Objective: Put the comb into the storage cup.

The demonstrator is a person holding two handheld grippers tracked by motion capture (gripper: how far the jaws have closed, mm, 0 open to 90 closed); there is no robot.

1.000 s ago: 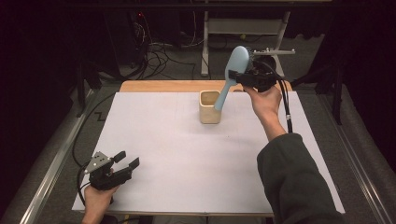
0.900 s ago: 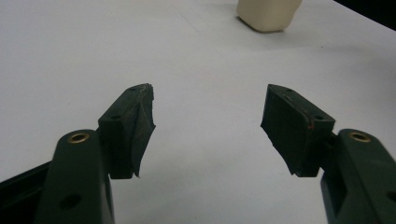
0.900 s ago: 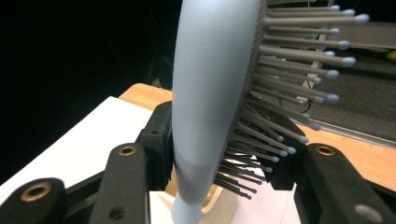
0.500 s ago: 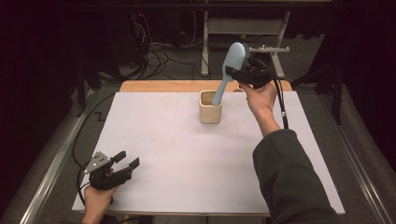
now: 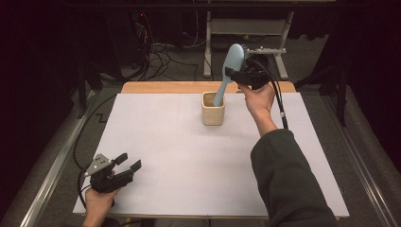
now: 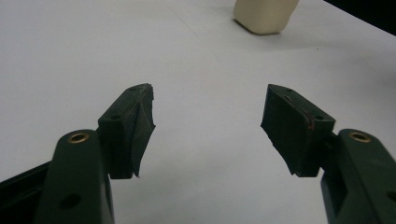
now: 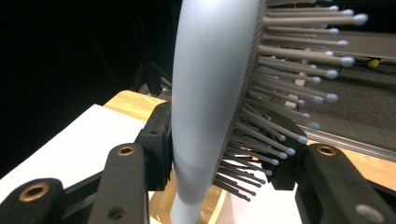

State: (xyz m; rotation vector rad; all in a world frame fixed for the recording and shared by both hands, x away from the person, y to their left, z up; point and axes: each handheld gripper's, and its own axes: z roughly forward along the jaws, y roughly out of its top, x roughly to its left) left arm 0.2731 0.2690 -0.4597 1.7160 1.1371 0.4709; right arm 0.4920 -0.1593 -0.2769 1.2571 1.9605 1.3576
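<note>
A light blue hairbrush point(image 5: 229, 71) stands tilted with its handle down inside a cream square cup point(image 5: 213, 109) at the back middle of the white table cover. My right gripper point(image 5: 236, 73) is shut on the hairbrush near the base of its head. In the right gripper view the hairbrush point(image 7: 212, 98) sits between the two black jaws, bristles pointing right, and its handle goes into the cup point(image 7: 187, 210) below. My left gripper point(image 5: 128, 163) rests open near the front left corner, nothing between its fingers. The left gripper point(image 6: 208, 126) view has the cup point(image 6: 265, 16) far ahead.
The white sheet point(image 5: 179, 156) covers most of a wooden table point(image 5: 161, 87), whose bare strip runs along the back. Cables and a metal stand point(image 5: 208, 42) lie on the floor behind. A rail point(image 5: 47, 175) runs along the left side.
My right hand has shifted a little to the left with the hairbrush, its handle now lower in the cup. The left gripper has stayed still.
</note>
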